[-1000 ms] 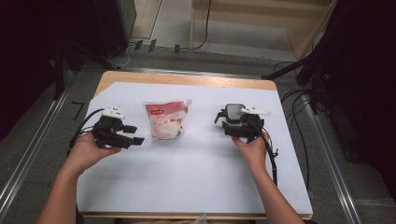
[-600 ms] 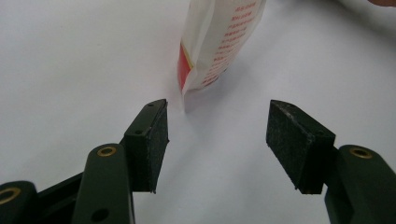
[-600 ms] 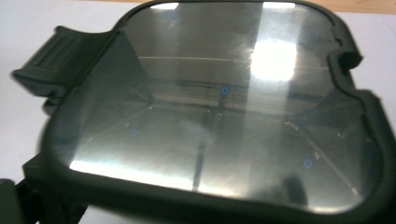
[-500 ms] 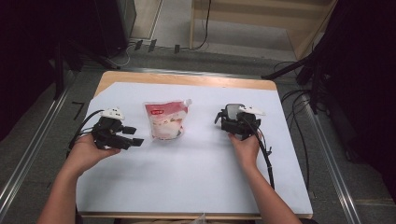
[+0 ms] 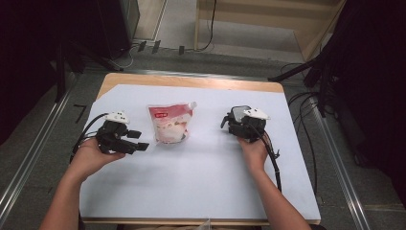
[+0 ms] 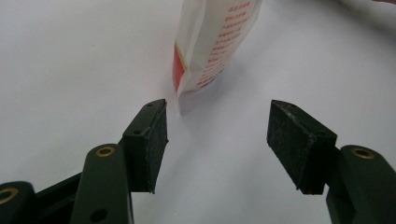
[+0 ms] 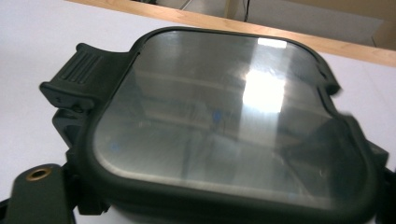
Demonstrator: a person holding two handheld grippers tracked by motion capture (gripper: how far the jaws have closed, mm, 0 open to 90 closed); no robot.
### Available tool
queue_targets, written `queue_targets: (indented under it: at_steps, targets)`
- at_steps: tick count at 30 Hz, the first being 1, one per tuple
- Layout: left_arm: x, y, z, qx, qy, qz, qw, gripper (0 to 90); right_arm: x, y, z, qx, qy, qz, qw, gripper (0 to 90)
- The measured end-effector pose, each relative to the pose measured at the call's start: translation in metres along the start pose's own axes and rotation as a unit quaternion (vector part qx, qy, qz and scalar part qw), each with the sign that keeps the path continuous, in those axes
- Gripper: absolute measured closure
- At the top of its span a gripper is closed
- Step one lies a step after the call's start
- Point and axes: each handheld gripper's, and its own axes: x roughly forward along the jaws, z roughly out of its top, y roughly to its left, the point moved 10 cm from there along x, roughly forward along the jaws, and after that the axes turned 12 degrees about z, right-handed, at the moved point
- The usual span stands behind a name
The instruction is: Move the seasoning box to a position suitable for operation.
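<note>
We see a table [image 5: 201, 191] with a white sheet over it and a strip of bare wood along its far edge. A red and white pouch [image 5: 170, 123] with a corner spout lies flat on the sheet, left of the middle and toward the far side. To the right of the middle sits a dark container with a clear lid [image 5: 238, 115], well apart from the pouch. Beyond the table we make out a grey floor with cables, dark equipment on both sides and a wooden frame at the far end.

The left gripper [image 5: 139, 140] rests on the sheet in the person's left hand [image 5: 91, 155], just to the left of the pouch, pointing right toward it. In the left gripper view its jaws stand wide apart with nothing between them but bare sheet, and the pouch [image 6: 212, 42] lies just ahead of the pads [image 6: 156, 144], nearer the left one. We cannot tell whether that pad touches the pouch's edge; nothing else stands between the two.

The right gripper [image 5: 232, 123] sits in the right hand [image 5: 253, 151], pointing to the far left, right up against the container. In the right gripper view the container's lid [image 7: 219, 121] with its ribbed latch tab [image 7: 81, 77] fills the space ahead and hides the jaw tips, so we cannot tell whether the jaws are spread or pressed on the box.
</note>
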Motion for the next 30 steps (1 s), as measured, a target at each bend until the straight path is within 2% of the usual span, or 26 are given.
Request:
queue_targets:
  at_steps: [5, 9, 12, 16, 20, 26, 29, 30]
  targets:
    - [0.0, 0.0, 0.0, -0.001, -0.001, -0.001, 1.0, 39.0, -0.001, -0.001, 0.0, 0.013, -0.002, 0.008, 0.9999, 14.7]
    - [-0.001, 0.002, 0.001, 0.001, -0.005, -0.001, 1.0, 38.8, -0.006, 0.0, 0.006, 0.006, -0.011, 0.009, 0.9999, 14.8]
    - [-0.001, 0.003, 0.001, 0.0, -0.004, 0.0, 1.0, 38.5, -0.014, 0.004, 0.012, 0.011, -0.018, 0.02, 0.9996, 14.8]
    - [-0.001, 0.005, 0.002, -0.002, -0.006, -0.003, 1.0, 38.3, -0.022, 0.009, 0.014, 0.006, -0.018, 0.029, 0.9994, 14.8]
    - [-0.001, 0.006, 0.001, 0.003, -0.001, -0.005, 1.0, 39.6, -0.031, 0.022, 0.015, -0.002, -0.015, 0.047, 0.9988, 14.8]
    - [-0.001, 0.006, 0.0, 0.0, 0.001, -0.013, 0.9999, 40.2, -0.045, 0.051, 0.012, -0.01, -0.012, 0.082, 0.9965, 14.8]
    - [-0.001, 0.007, 0.0, 0.002, 0.001, -0.014, 0.9999, 40.3, -0.049, 0.064, 0.008, -0.022, -0.008, 0.092, 0.9955, 14.8]
    - [-0.001, 0.007, 0.0, 0.004, 0.0, -0.013, 0.9999, 40.2, -0.051, 0.073, 0.005, -0.029, -0.005, 0.098, 0.9947, 14.8]
